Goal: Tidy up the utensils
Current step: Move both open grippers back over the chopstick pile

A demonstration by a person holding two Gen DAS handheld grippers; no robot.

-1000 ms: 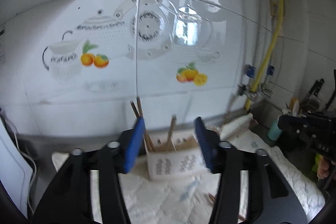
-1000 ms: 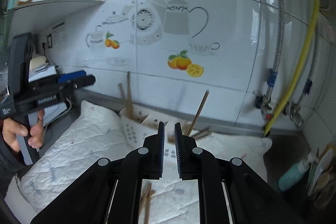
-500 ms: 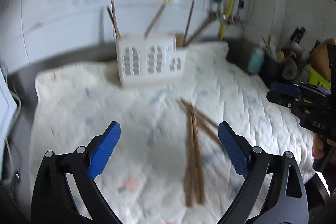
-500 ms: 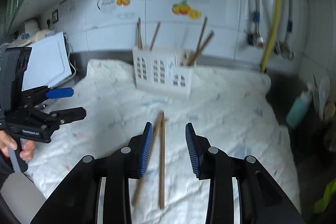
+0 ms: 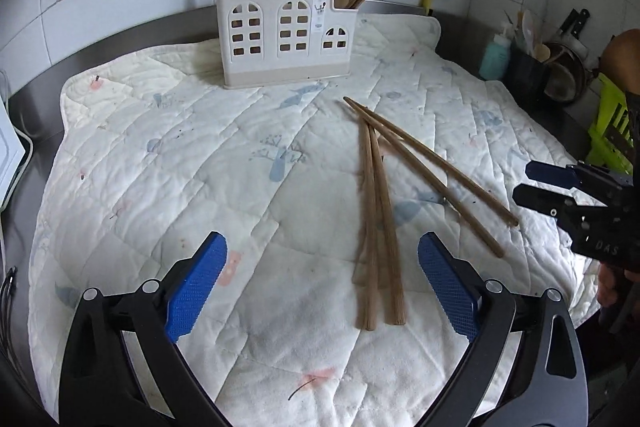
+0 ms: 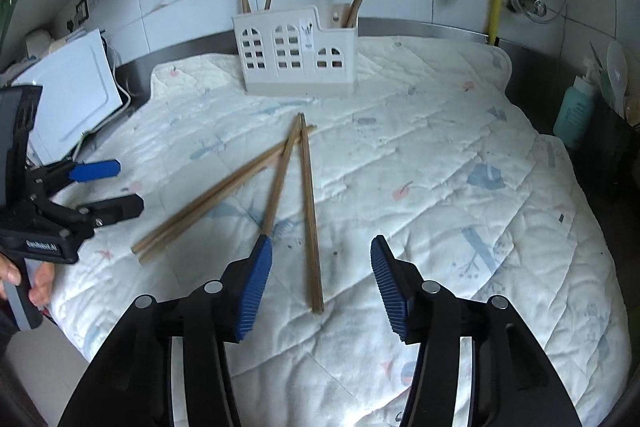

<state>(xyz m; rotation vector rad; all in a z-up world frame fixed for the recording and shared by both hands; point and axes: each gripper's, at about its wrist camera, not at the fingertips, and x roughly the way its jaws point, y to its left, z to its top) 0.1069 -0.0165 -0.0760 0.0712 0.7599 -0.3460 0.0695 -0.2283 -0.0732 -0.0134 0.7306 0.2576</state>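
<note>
On the counter, a white quilted mat (image 5: 208, 155) covers most of the steel top. At its far edge, just in front of the tiled wall, stands a cream utensil holder (image 5: 280, 35) w/ window-shaped cutouts; several wooden chopsticks already stand in it, some in the taller left part, some in the lower right compartment, all leaning at angles.

Four loose chopsticks (image 5: 378, 211) lie on the mat nearer me, well apart from the holder. They fan out from a shared point toward the holder: in the left wrist view two lie close together, nearly parallel, and two more splay off to the right.

Left gripper (image 5: 322, 283) hangs low over the mat, blue pads spread wide, nothing between them touching either pad; the near ends of the close pair lie betw. the fingers, closer to the right one. Its jaws have just been opening.

Right gripper (image 6: 322, 283) is about half spread and has just been opening too. One chopstick's near end sits on the mat betw. its pads, not gripped; another runs up to the left pad, and whether it touches I can't tell.

A teal bottle (image 6: 576, 115) stands off the mat at the right.
</note>
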